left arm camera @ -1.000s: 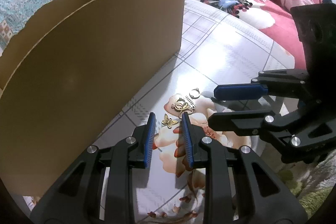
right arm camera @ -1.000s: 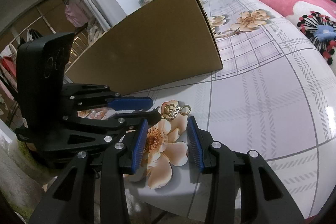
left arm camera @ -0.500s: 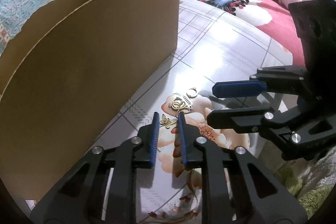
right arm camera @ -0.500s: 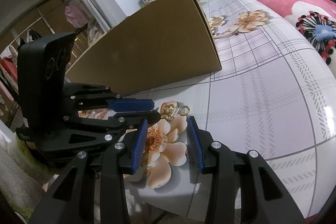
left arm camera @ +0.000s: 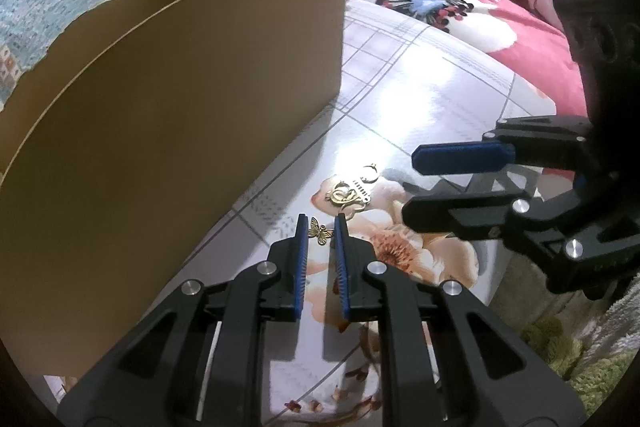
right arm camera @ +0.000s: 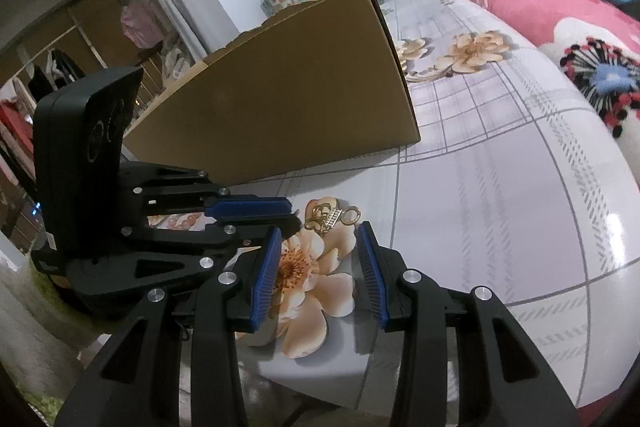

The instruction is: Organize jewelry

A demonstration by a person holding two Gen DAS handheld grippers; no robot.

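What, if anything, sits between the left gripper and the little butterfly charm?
Nothing visible. The butterfly charm lies on the table right at the left gripper tips, framed by the two open blue pads. The other gold pieces lie beyond it, and the right gripper is off to the side.

The interior of the cardboard box (left arm camera: 180, 75) is hidden behind its near wall in both views, and its left end is cut off by the frame edge in the left wrist view. The cluster of gold charms (left arm camera: 347, 194) is too small and tangled to separate into individual pieces, and the butterfly charm (left arm camera: 320, 231) is concealed behind the left gripper (right arm camera: 256, 217) in the right wrist view. Whether the pads (left arm camera: 302, 259) of that gripper touch the butterfly charm cannot be determined.
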